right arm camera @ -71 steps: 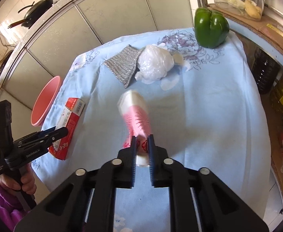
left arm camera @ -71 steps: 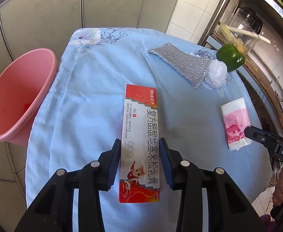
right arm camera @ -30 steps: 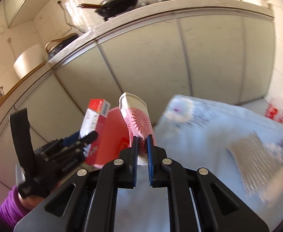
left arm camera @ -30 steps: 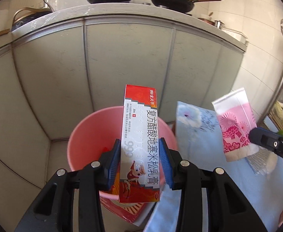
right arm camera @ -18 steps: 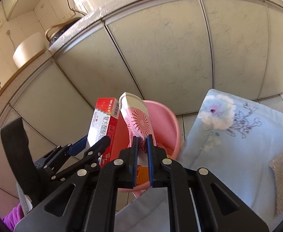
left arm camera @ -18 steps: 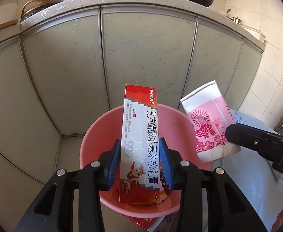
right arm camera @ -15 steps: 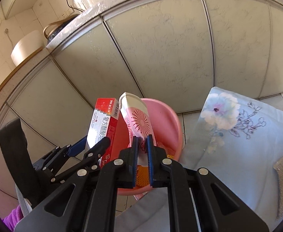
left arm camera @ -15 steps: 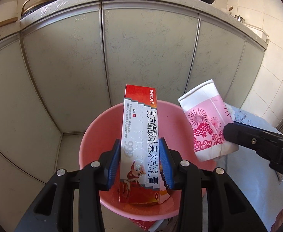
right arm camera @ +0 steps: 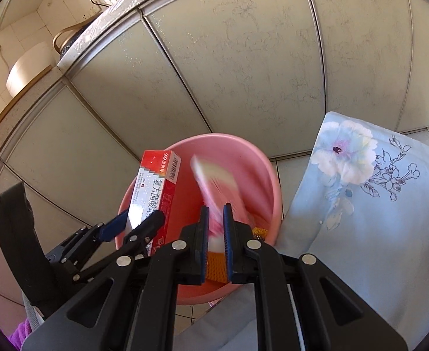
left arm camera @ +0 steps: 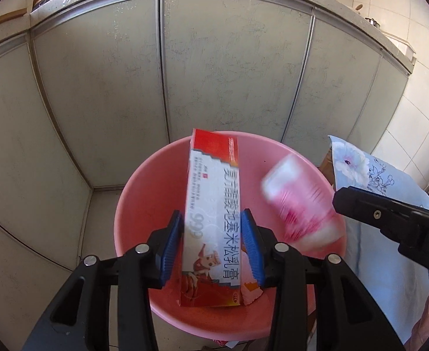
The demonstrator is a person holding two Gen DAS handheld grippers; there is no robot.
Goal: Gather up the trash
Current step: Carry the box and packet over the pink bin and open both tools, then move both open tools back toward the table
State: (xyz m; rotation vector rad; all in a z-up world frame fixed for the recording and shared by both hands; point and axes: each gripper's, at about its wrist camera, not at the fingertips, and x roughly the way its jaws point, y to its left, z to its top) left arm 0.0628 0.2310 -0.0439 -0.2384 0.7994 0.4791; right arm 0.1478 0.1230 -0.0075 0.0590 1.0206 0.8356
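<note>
Tilting red-white box (left arm camera: 211,219), blurred pink packet (left arm camera: 300,207)

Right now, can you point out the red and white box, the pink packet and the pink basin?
red and white box (left arm camera: 211,222): left wrist view, middle of its printed face.
pink packet (left arm camera: 299,204): left wrist view, blurred middle.
pink basin (left arm camera: 144,193): left wrist view, left inner wall.

pink basin (left arm camera: 132,204) mouth open (cabinet panels (left arm camera: 229,73) close behind).
</note>
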